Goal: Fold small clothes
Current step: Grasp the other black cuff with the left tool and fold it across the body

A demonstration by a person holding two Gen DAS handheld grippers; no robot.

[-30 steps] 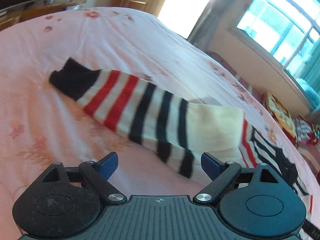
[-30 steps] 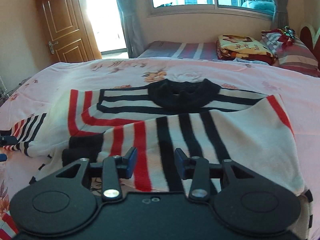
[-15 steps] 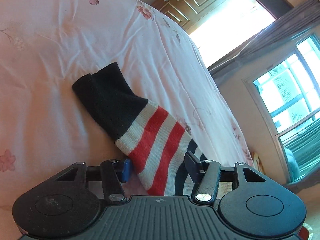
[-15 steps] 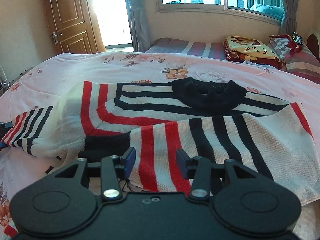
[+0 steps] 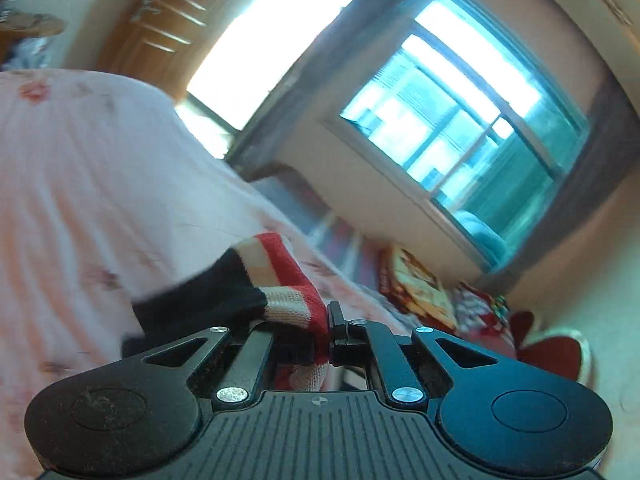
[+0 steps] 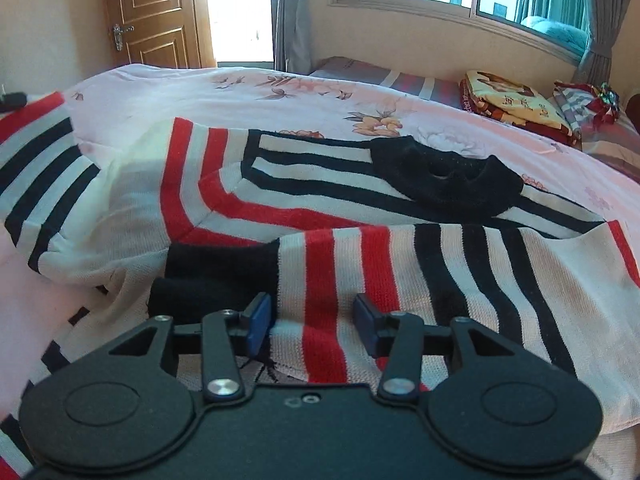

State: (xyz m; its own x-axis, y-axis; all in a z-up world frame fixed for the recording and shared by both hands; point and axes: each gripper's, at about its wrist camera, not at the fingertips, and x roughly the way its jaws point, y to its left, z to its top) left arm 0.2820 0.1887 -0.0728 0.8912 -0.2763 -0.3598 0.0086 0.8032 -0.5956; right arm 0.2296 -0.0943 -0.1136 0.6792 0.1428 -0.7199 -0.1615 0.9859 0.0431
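Left wrist, left gripper (image 5: 320, 340) clamping sleeve (image 5: 276, 280)

We see a bed (image 6: 280, 96) under a pink floral sheet. A red, black and white striped sweater (image 6: 320, 208) lies flat on it, one sleeve folded across its body, black collar toward two o'clock. Folded blankets (image 6: 508, 96) sit at the bed's one o'clock edge.

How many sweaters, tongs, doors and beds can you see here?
Sweater: 1
Tongs: 2, the left tongs and the right tongs
Door: 1
Bed: 1
Total: 5
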